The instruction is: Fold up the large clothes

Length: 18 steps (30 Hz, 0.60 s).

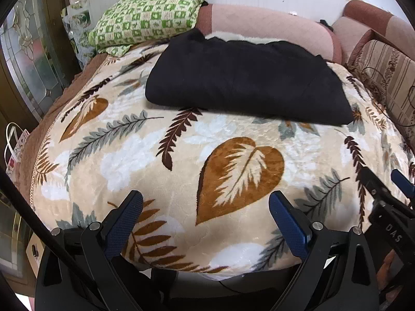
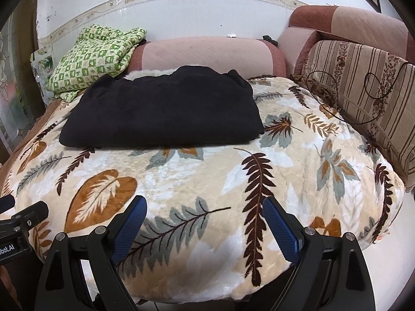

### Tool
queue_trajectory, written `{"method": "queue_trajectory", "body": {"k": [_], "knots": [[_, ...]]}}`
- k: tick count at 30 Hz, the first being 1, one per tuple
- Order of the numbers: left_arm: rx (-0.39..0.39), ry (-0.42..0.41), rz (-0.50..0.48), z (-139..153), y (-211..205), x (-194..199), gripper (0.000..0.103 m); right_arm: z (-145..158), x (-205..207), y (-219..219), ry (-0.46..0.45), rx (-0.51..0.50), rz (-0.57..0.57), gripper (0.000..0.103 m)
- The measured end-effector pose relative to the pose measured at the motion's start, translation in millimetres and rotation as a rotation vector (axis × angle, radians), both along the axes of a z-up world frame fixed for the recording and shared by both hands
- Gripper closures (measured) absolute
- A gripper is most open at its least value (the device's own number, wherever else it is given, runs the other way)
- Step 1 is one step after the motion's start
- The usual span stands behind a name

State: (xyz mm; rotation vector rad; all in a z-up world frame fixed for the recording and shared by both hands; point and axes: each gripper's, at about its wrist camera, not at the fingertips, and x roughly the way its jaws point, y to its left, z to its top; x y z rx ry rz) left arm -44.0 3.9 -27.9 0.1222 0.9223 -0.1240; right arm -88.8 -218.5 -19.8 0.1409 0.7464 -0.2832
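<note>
Black fleecy garment point(image 2: 160, 114), folded into a thick rectangular bundle, lies upper centre of both frames on the beige leaf-print plush blanket point(image 2: 207, 181). Expect soft, limp, moderately heavy cloth; pinch its near corners. Your left gripper point(image 1: 206, 204) and right gripper point(image 2: 205, 210) hover wide apart, empty.
</note>
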Motion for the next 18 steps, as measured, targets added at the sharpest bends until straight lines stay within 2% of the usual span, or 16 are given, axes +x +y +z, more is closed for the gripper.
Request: {"method": "queue_trajectory", "body": {"k": [10,18], "knots": [[0.018,0.066,0.043,-21,3,27,0.006,-12,21,-10,0.031,0.017,0.004,0.01],[0.016,0.075,0.032,-27,3,39,0.006,-17,38,-4,0.056,0.001,0.035,0.01]]}}
